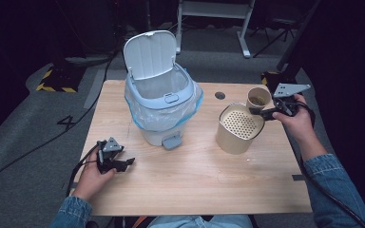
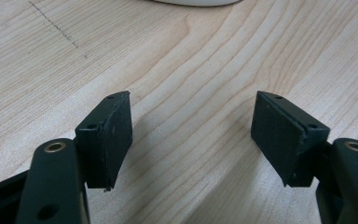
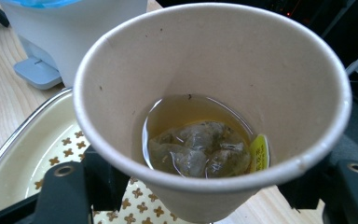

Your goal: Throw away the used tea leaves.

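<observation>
left gripper [image 1: 126, 163] is held low over the near-left part of the wooden table [image 1: 195, 175], by the left hand [image 1: 91, 178] coming in from the bottom edge. in the left gripper view its jaws are spread wide, nothing between the pads [image 2: 116, 135], only bare wood grain underneath. just beyond and to the right, a white pedal bin [image 1: 164, 102] is stood at mid-table, lid [image 1: 149, 53] tipped up and back, a clear-blue liner bag [image 1: 138, 111] folded over the rim, grey pedal [image 1: 172, 141] facing the person. right of the bin a beige container with a perforated insert [image 1: 240, 126] is placed upright; cross-shaped holes are seen in the insert in the right gripper view. a paper cup [image 1: 258, 98] is positioned right at the container's far-right edge, upright; touching or just apart cannot be told. in the right gripper view the cup is set between the jaws of the right gripper [image 3: 200, 186], one jaw on each side of the lower wall, and appears gripped. amber liquid and a soaked tea bag [image 3: 198, 149] with a yellow tag [image 3: 259, 153] are seen at the bottom of the cup. the right hand [image 1: 297, 121] is placed at the table's right edge, denim sleeve [image 1: 335, 185] trailing back.
</observation>
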`<state>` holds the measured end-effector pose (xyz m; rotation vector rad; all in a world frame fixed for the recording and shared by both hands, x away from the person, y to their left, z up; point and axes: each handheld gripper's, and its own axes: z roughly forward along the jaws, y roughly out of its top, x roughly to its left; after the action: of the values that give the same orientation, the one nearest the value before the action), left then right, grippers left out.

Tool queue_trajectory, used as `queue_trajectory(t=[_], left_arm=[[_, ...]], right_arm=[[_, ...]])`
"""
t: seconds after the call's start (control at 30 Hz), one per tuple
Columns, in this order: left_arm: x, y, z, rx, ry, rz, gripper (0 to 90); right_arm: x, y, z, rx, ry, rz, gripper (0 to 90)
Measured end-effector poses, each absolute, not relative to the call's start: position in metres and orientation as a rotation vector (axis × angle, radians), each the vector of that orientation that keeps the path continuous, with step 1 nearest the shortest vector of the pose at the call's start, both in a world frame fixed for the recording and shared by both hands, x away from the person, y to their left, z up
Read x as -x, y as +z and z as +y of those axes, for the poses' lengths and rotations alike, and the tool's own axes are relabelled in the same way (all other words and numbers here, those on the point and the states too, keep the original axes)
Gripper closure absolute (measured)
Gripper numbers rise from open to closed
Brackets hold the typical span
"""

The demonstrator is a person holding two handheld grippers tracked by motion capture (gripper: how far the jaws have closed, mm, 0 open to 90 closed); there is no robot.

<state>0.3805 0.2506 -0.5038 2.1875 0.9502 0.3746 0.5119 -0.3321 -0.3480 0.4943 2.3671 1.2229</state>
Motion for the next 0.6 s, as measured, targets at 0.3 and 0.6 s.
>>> queue_trajectory(t=[0.3,0.6], left_arm=[[-0.38,-0.504,0.251,-2.191,0.376,0.951,29.7],[-0.38,-0.504,0.251,-2.191,0.375,0.951,29.8]], right_arm=[[-0.504,-0.343,-0.326,-0.342,1.066,2.339,30.8],[-0.497,-0.344,-0.323,-0.122,0.869,2.239,31.7]])
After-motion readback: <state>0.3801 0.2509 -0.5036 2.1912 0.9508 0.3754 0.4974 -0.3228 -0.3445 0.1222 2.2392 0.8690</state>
